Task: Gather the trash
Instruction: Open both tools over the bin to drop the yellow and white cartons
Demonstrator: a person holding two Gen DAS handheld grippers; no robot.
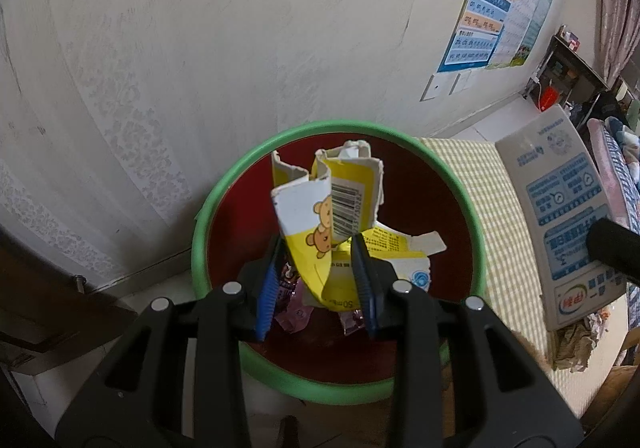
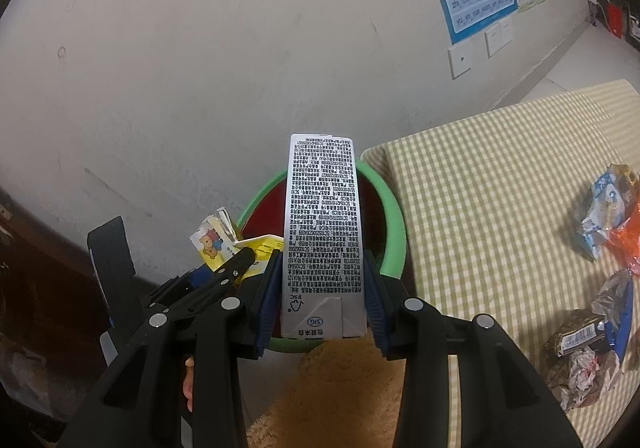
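The left gripper (image 1: 318, 268) pinches a torn yellow carton (image 1: 320, 216) with a bear print, its blue pads (image 1: 267, 288) pressed against the crumpled cardboard from both sides. It hangs directly over the mouth of the green-rimmed bin (image 1: 224, 188), tilted down so that the carton will fall inside once the grip lets go. More scraps already lie on the dark red bottom of the bin: a flattened yellow piece and some purple wrappers (image 1: 294, 308) at about six o'clock from the carton.

The right gripper (image 2: 320, 288) clamps a tall milk box (image 2: 322, 232) by its lower end, printed side facing the camera. In the right wrist view the box covers much of the bin, whose rim shows at twelve to two o'clock behind it, so the box appears to be near or above the rim; whether it is truly over the opening I cannot tell. Both hands seem to be bringing their loads to the same drop point.

On the checked cloth (image 2: 480, 208), at three to four o'clock from the milk box and well apart from it, lies the remaining trash: a blue and white pouch (image 2: 600, 208), an orange wrapper (image 2: 626, 244) and dark crumpled packets (image 2: 580, 336), left within reach for later trips.
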